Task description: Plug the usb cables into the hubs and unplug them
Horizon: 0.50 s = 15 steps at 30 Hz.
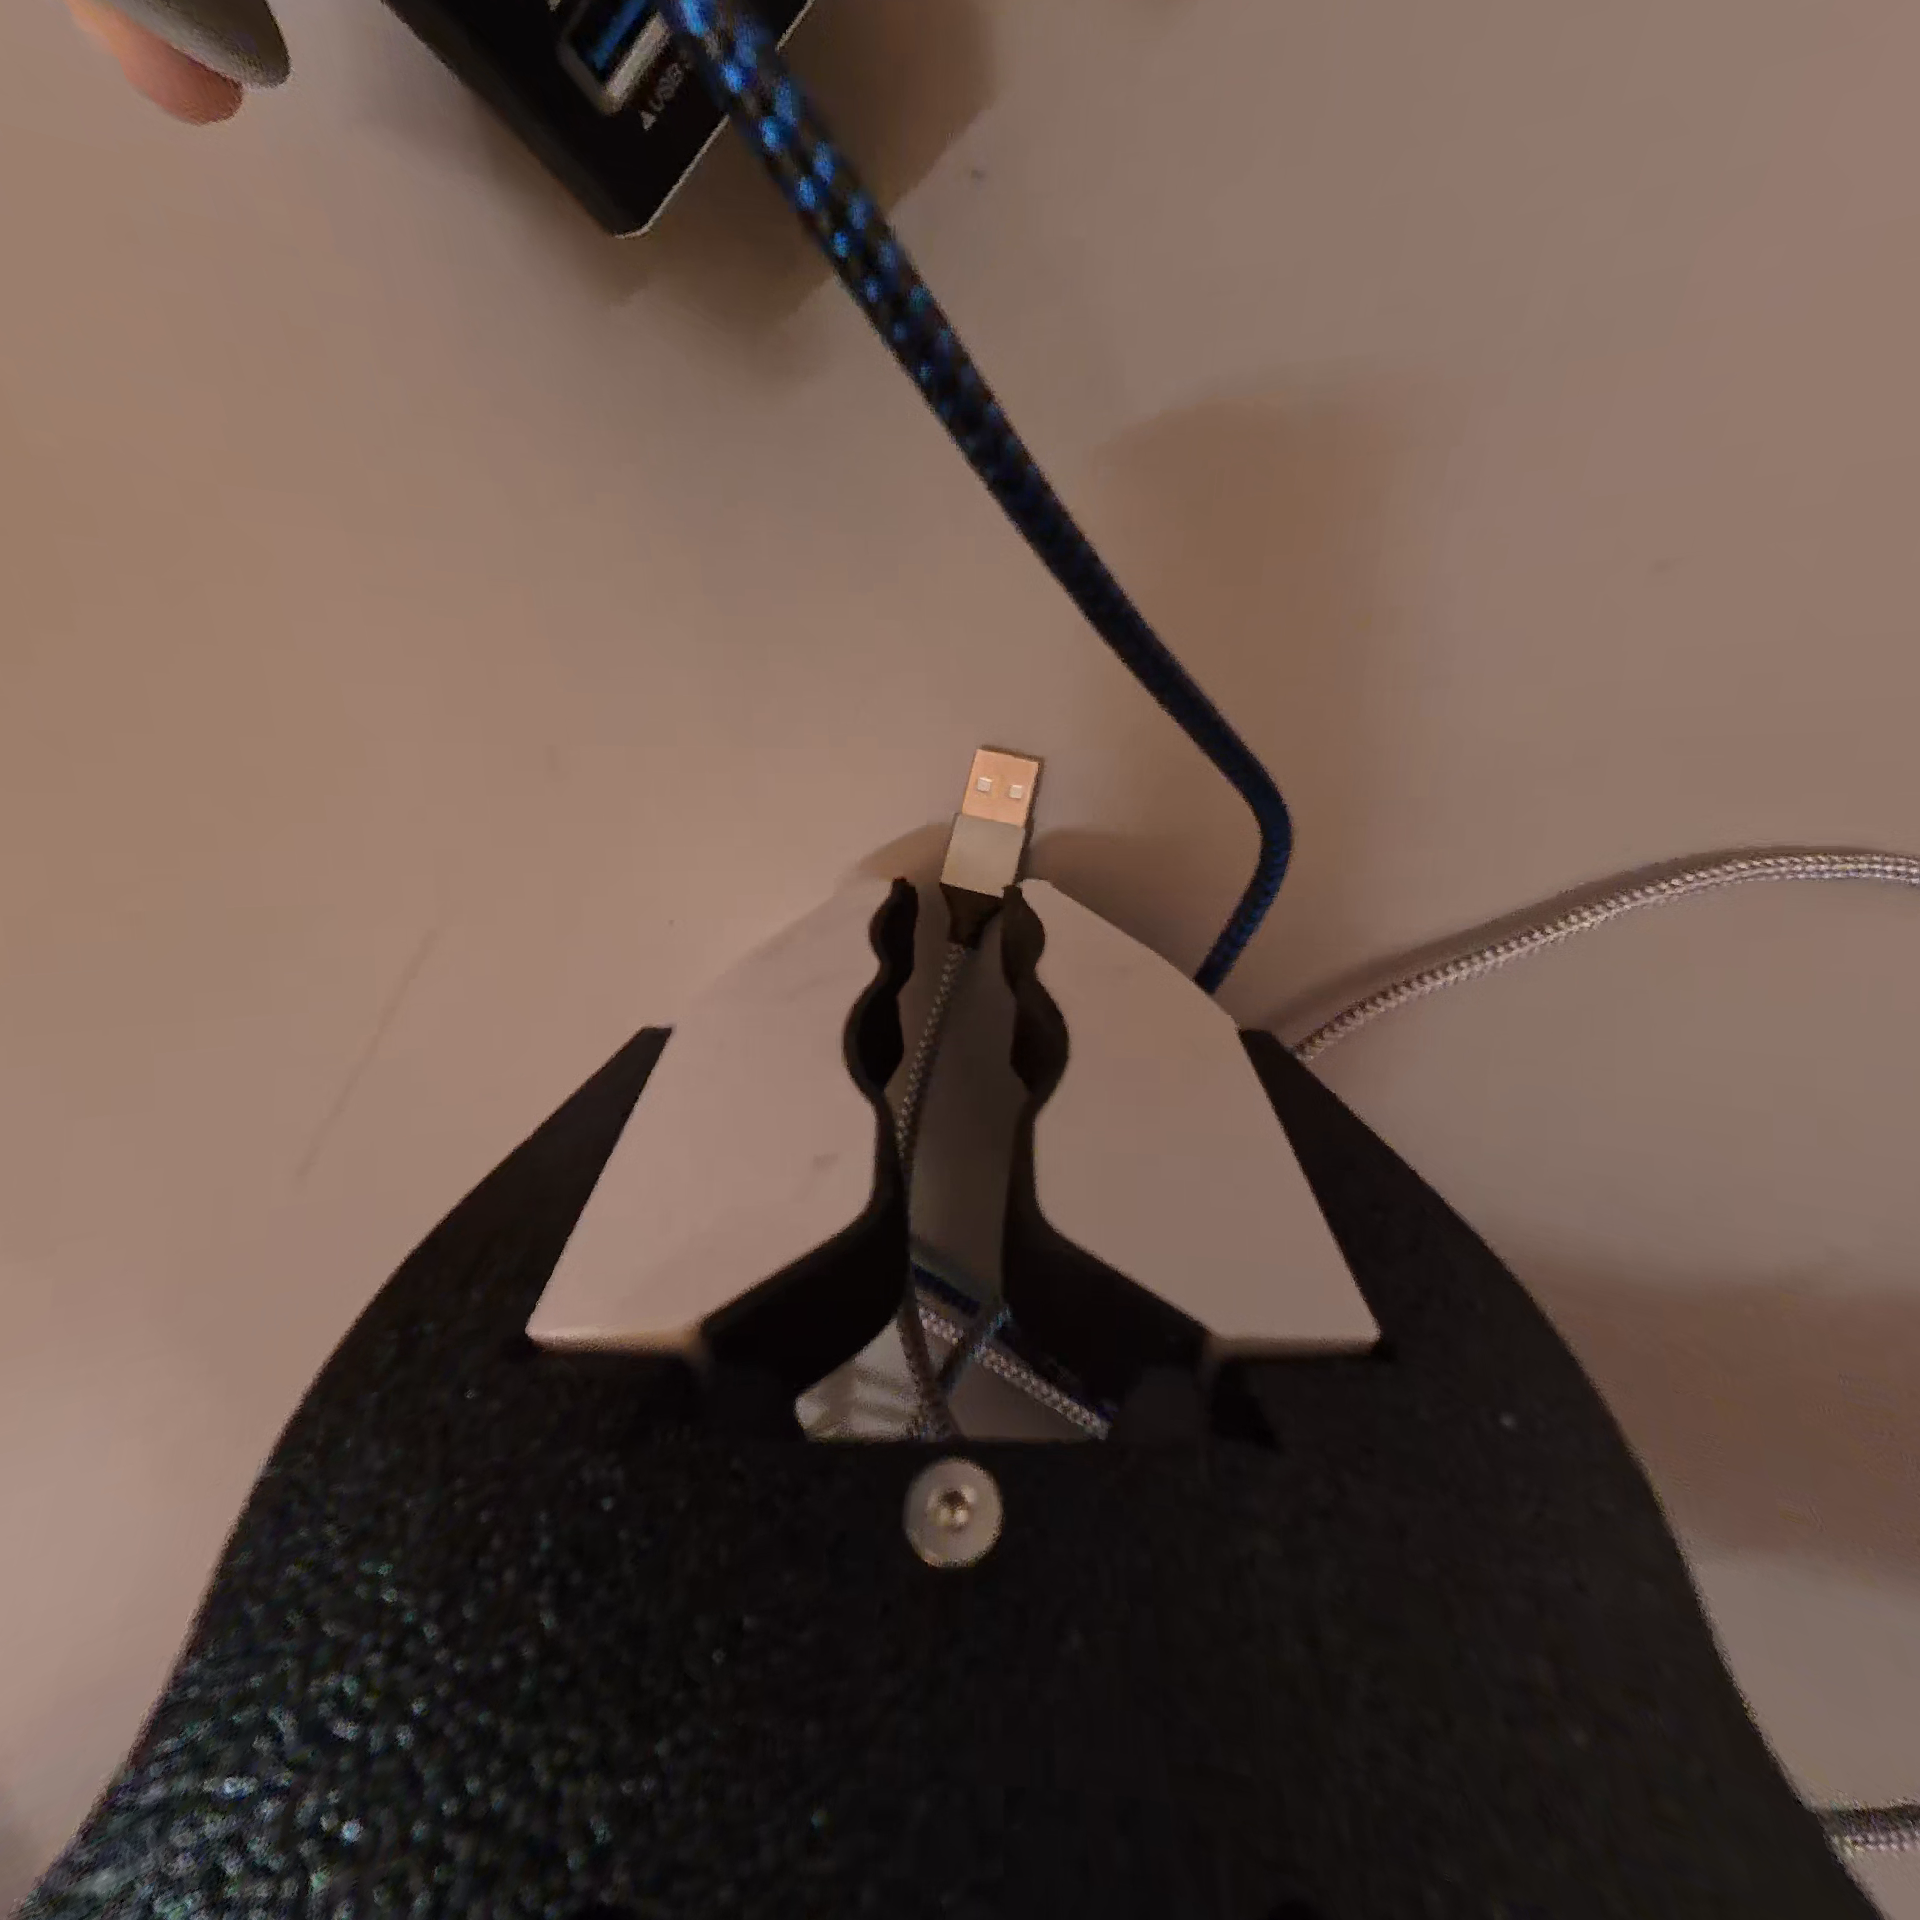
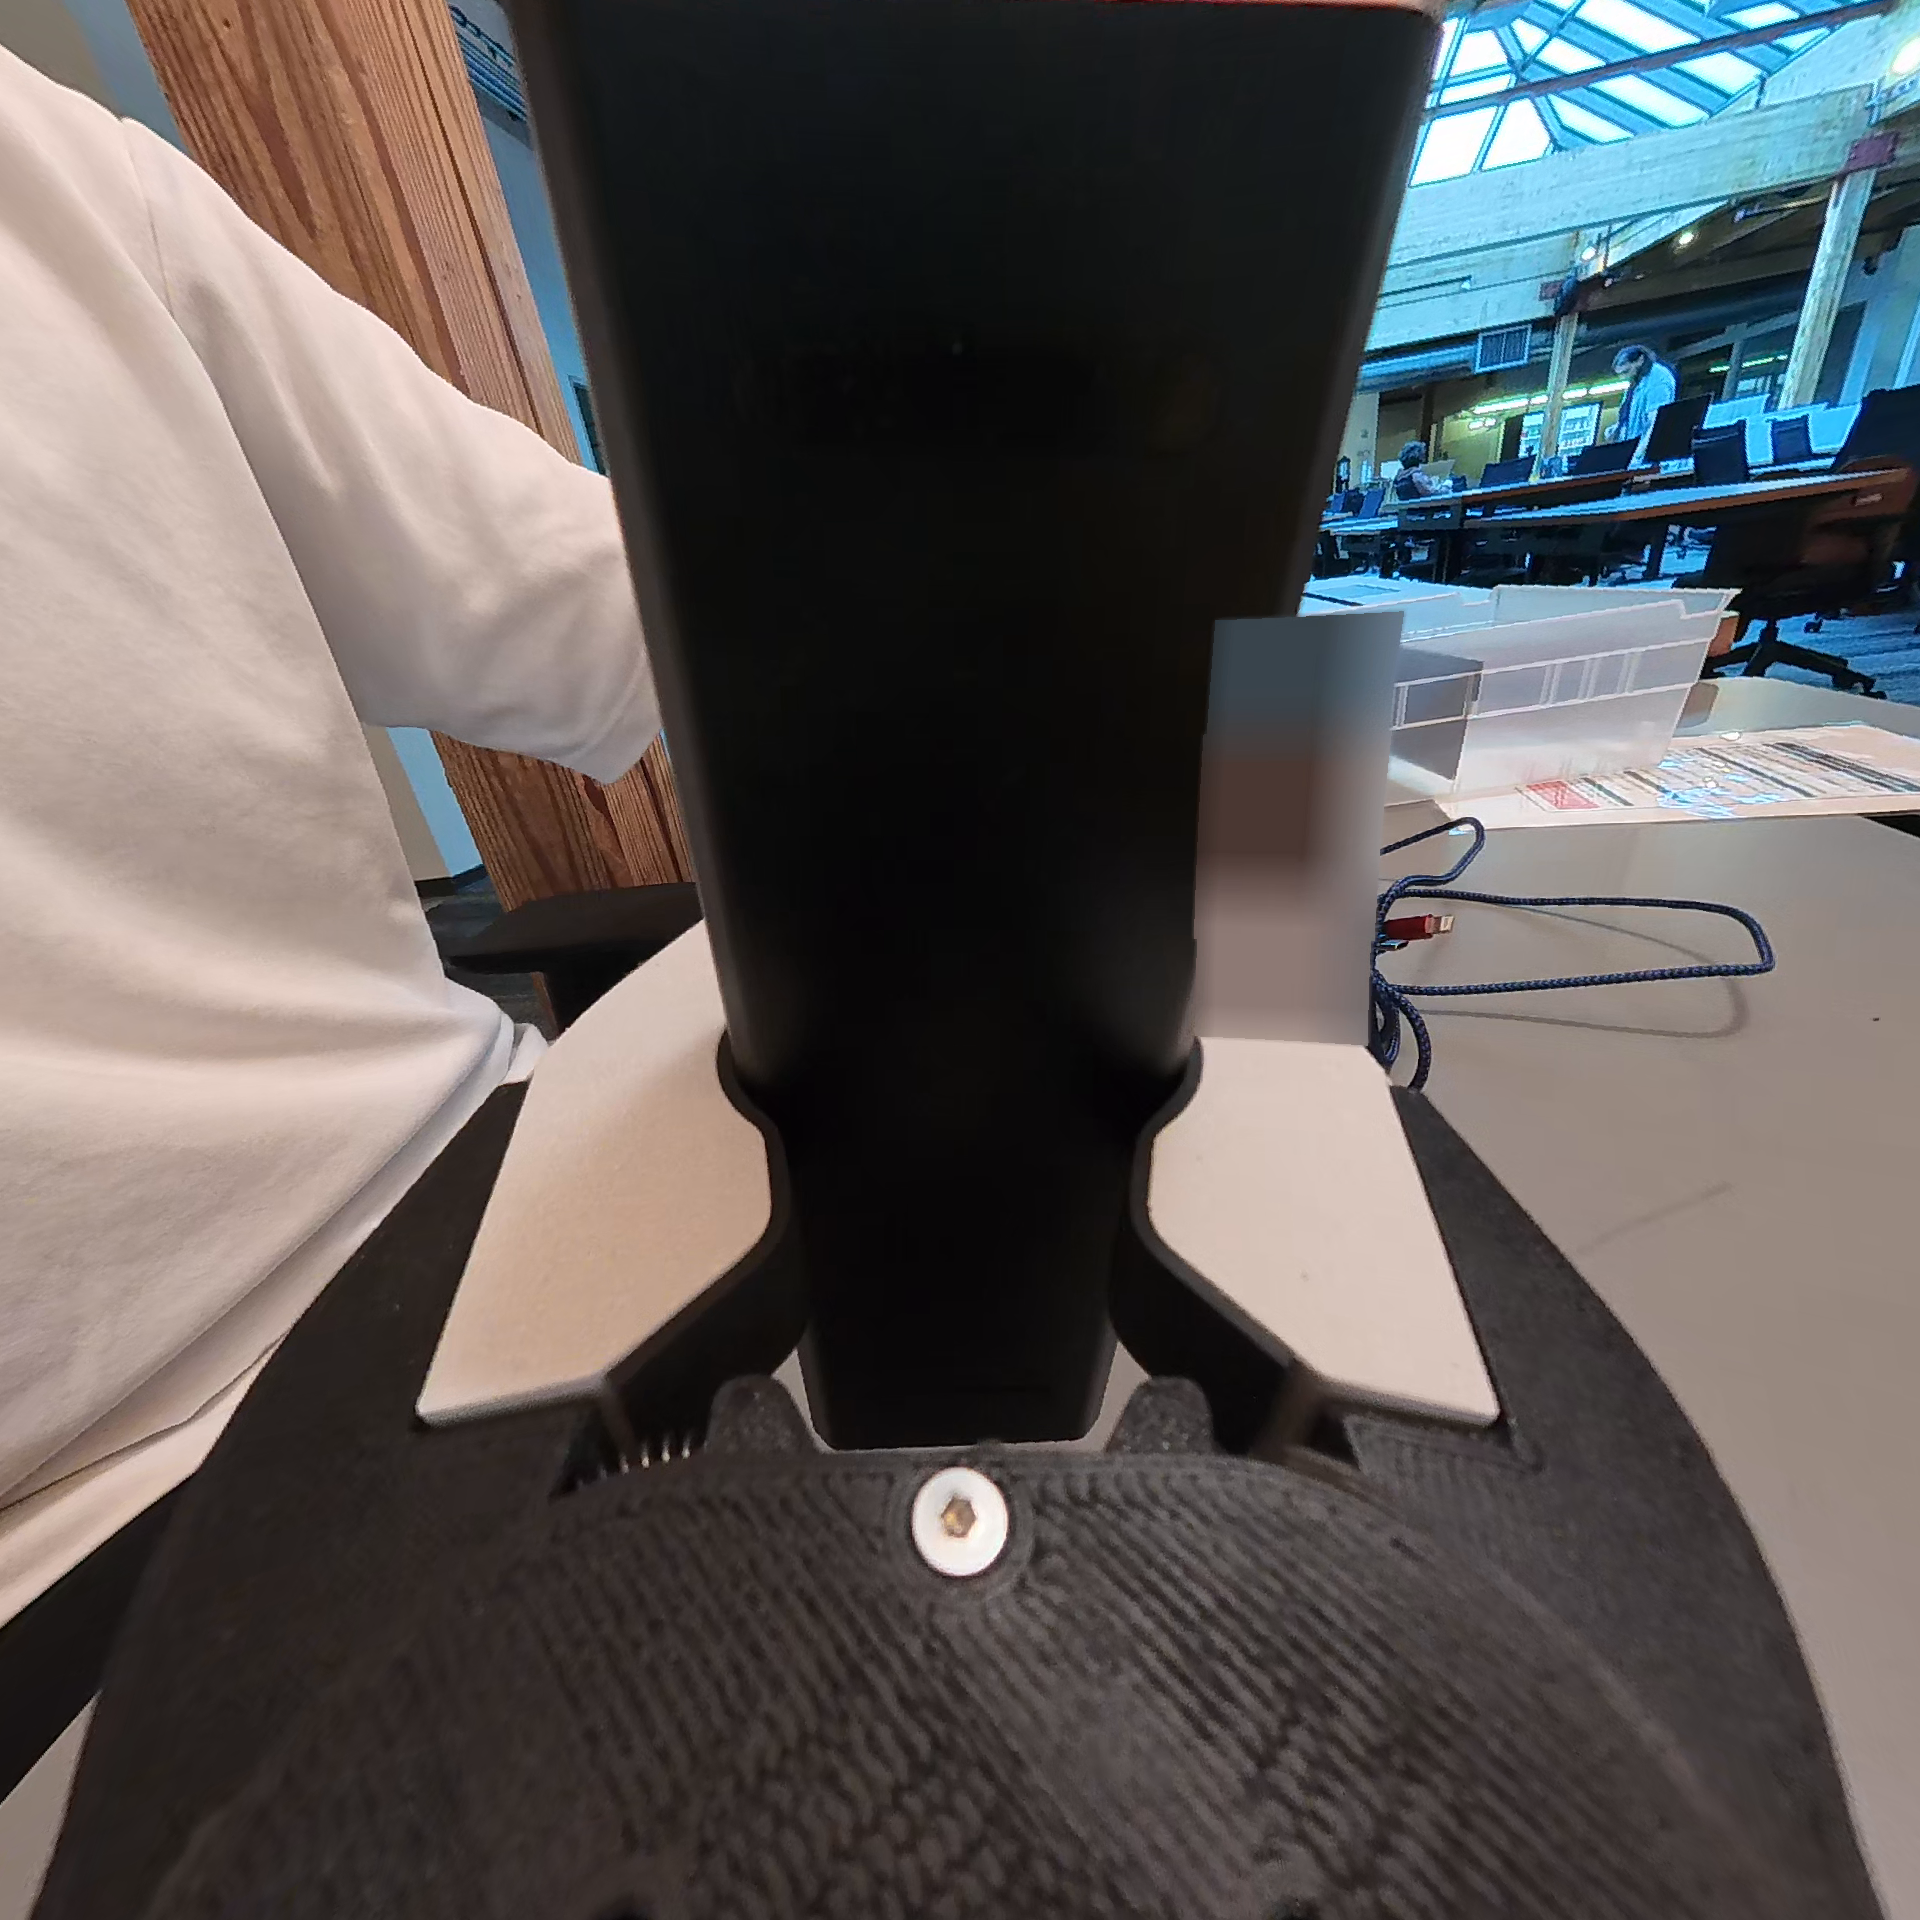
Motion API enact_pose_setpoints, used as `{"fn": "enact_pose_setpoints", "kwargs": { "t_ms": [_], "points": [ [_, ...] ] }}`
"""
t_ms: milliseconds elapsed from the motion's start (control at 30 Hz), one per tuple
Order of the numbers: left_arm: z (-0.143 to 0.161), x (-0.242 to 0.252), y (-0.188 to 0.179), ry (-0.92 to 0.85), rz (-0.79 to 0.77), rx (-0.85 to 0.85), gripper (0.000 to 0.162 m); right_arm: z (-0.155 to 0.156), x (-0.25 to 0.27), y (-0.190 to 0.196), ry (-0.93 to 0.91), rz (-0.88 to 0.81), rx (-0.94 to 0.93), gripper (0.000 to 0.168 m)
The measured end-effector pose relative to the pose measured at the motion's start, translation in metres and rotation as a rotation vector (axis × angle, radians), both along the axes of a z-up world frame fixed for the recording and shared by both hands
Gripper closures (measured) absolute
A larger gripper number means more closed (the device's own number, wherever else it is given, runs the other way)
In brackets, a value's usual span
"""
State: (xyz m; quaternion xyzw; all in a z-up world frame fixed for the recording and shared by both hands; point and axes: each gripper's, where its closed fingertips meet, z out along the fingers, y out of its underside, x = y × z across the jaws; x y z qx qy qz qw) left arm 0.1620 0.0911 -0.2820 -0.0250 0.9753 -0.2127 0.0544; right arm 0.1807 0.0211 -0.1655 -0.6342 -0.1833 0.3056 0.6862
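My left gripper point(image 1: 961, 894) is shut on the grey housing of a USB plug point(image 1: 997, 800), just above the beige table. The metal tip sticks out past the fingertips and points toward a black hub point(image 1: 644, 135) at the top edge. The plug's grey braided cable point(image 1: 1558, 914) loops off right. A blue-black braided cable point(image 1: 935, 343) runs from the hub down to my gripper's right; whether it is plugged in is hidden. In the right wrist view my right gripper point(image 2: 966, 1070) is shut on the long black hub point(image 2: 966, 520), held upright and filling the view's middle.
A fingertip point(image 1: 192, 94) shows at the top left of the left wrist view. In the right wrist view a person's white sleeve point(image 2: 260, 623) fills the left. On the grey table point(image 2: 1662, 1143) lie a blue cable point(image 2: 1558, 909) with a red plug point(image 2: 1418, 925), papers point(image 2: 1714, 769) and a white box point(image 2: 1538, 665). The left gripper's tips are roughly 12 cm from the right gripper's.
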Motion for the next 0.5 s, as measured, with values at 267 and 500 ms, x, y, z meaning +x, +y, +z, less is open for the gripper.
{"fn": "enact_pose_setpoints", "kwargs": {
  "t_ms": [267, 500],
  "points": [
    [-0.004, -0.001, -0.015, 0.03, 0.048, -0.109, 0.153, 0.0, 0.0, 0.0, 0.004, 0.0, 0.001, 0.095],
    [-0.005, 0.041, 0.022, -0.012, 0.64, -0.081, 0.154, 0.001, 0.001, 0.0, 0.007, -0.003, 0.003, 0.095]
  ]
}}
